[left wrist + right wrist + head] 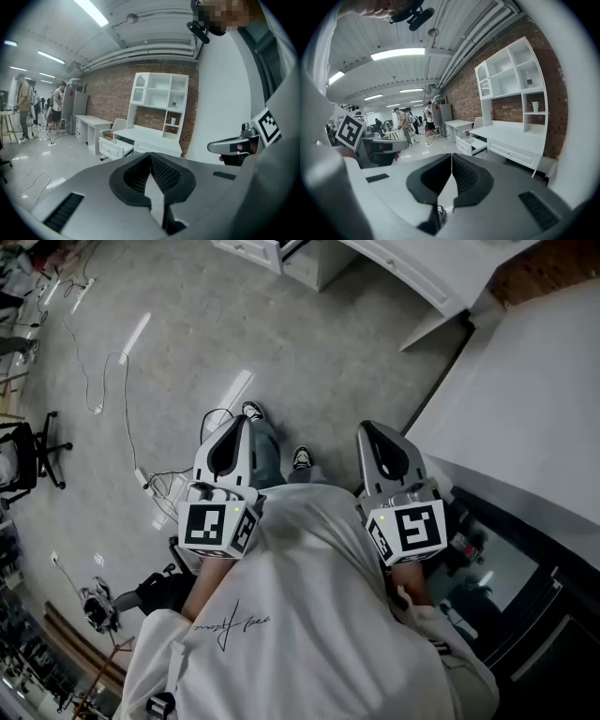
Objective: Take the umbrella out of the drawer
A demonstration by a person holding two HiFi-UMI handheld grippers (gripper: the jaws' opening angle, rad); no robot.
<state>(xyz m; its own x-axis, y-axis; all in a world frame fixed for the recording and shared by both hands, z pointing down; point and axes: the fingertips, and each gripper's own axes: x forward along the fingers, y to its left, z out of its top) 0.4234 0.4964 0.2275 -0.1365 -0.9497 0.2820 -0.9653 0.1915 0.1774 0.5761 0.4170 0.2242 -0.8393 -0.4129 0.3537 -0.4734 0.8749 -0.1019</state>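
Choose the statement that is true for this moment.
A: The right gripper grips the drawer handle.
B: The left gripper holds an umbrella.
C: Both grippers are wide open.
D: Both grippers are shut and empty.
D: the jaws of the left gripper and of the right gripper meet with nothing between them, well away from the open drawer.

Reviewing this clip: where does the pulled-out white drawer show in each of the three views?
Head view: the drawer sits at the top edge, left of centre, partly cut off.
Left gripper view: the drawer is left of centre, slightly below the middle.
Right gripper view: the drawer is just right of centre, below the middle.
Shared landmark: the white desk it slides out of.
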